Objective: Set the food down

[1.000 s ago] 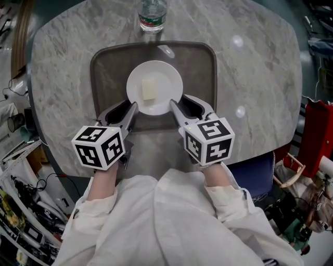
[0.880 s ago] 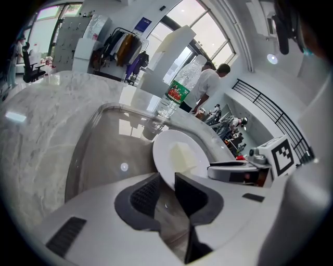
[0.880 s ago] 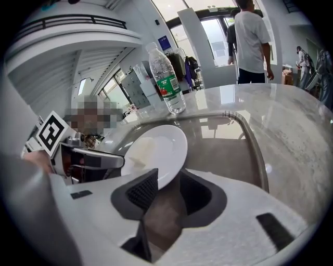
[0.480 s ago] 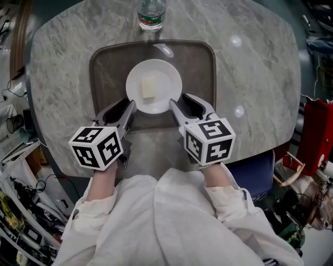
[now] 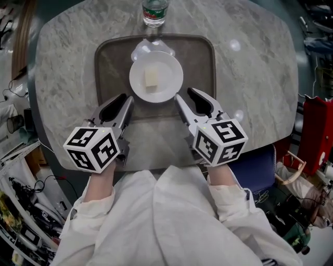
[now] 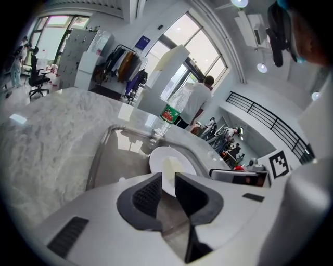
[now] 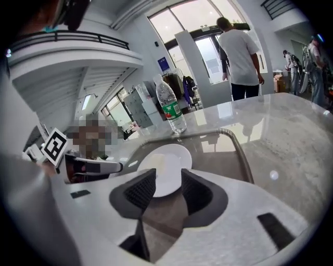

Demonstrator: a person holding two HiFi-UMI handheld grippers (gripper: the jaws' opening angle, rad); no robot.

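White sleeves point(image 5: 156, 218) fill the near edge of the head view, each hand carrying a gripper with a marker cube on top. The left gripper point(image 5: 120, 104) hangs over the near left part of the tray point(image 5: 112, 67). Its jaws stand a little apart and nothing is between the pads. The right gripper point(image 5: 190, 97) hangs over the near right part. Its jaws have just been opening and now stand wide, also on nothing (the plate's rim only shows beyond each gap). Between and just beyond the two sets of tips, the white plate point(image 5: 169, 70) sits on the brown tray with the pale block of food point(image 5: 151, 78) at its middle. Past the tray's far rim, a water bottle point(image 5: 154, 11) stands upright on the marble table point(image 5: 255, 67).
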